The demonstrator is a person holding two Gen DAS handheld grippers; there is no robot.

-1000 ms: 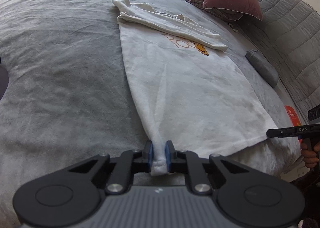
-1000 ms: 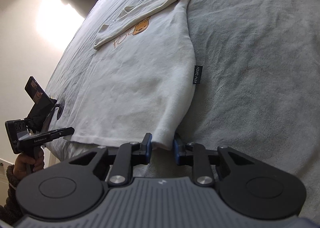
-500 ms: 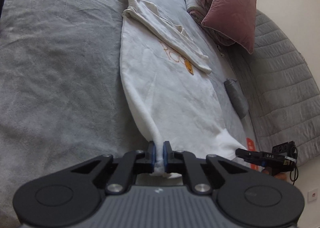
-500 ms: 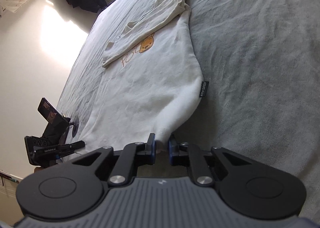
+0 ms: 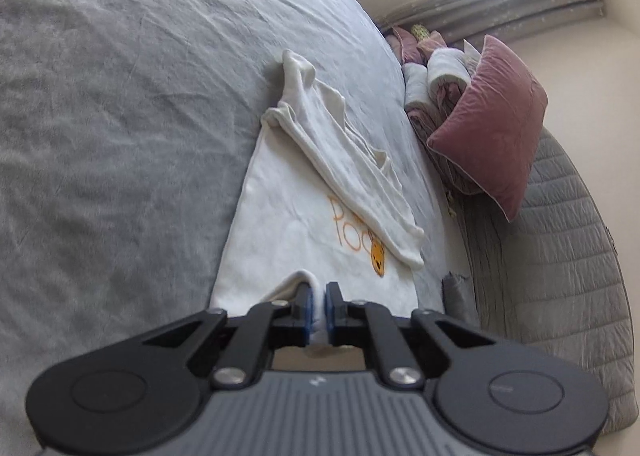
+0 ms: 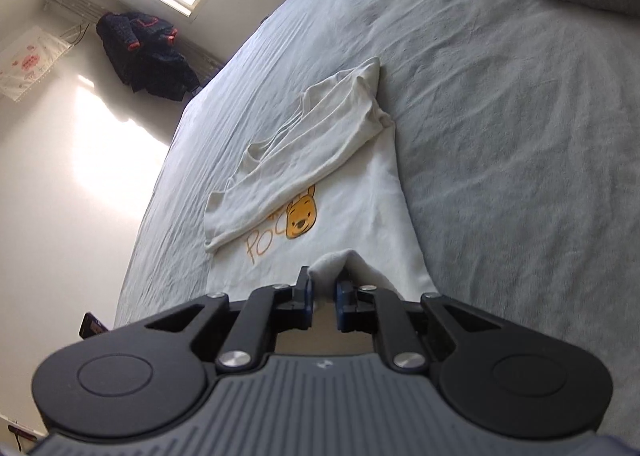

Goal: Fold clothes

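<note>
While the cream-white cotton sweatshirt with an orange bear print (image 5: 304,216) lay front-up on the grey plush bed cover (image 5: 112,136), both sleeves were already folded across the chest, so the side folds appeared complete. The lengthwise fold, hem to collar, was judged under way and unfinished. The left gripper (image 5: 318,308) was clamped on one hem corner, and the right gripper (image 6: 323,298) was clamped on the other, bunched between its pads. Compared with one second earlier, both hem corners had been lifted off the bed edge and carried over the garment body toward the print. The right gripper's jaws had just been closing on the cloth. A dusty-pink velvet cushion (image 5: 492,124) stood beyond the collar end.
</note>
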